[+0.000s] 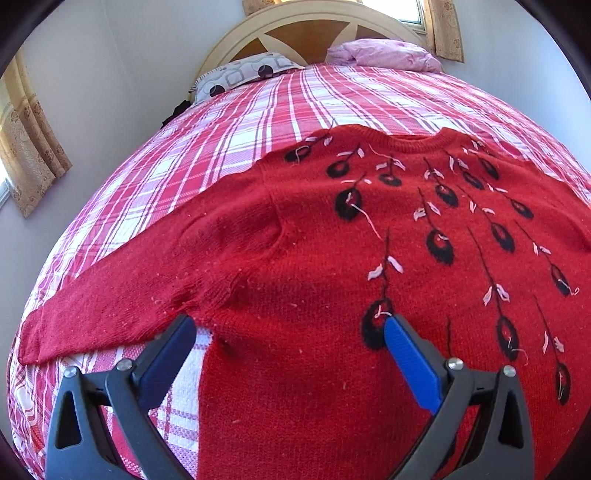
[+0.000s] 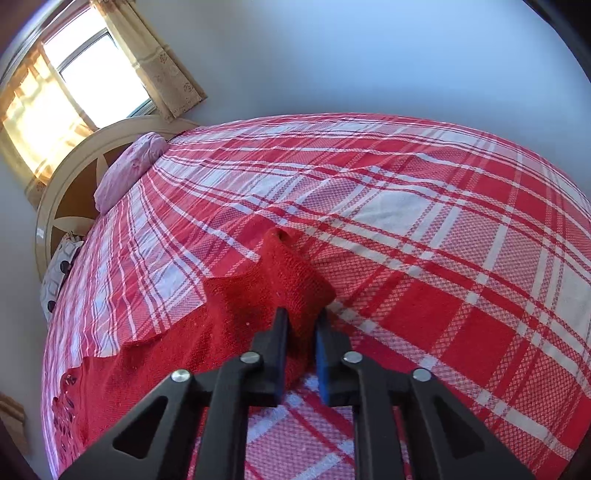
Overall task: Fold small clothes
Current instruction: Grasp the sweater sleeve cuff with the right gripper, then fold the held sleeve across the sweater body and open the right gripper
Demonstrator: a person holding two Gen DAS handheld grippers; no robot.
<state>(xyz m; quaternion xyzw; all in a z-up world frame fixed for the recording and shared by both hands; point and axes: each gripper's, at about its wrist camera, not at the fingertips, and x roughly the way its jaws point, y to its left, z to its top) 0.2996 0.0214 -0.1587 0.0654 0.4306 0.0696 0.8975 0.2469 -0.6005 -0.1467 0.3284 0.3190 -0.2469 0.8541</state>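
Note:
A red knitted sweater with black and white leaf embroidery lies flat on the plaid bed cover, neck toward the headboard, one sleeve stretched out to the left. My left gripper stands open just above the sweater's side, below the armpit, with nothing pinched between its blue pads. In the right wrist view the other sleeve's cuff is bunched up and lifted off the bed. My right gripper is shut on this cuff, the red knit squeezed between the two pads.
The bed cover spreads wide beyond the cuff. A patterned pillow and a pink pillow lie against the rounded headboard. Curtained windows and pale walls surround the bed.

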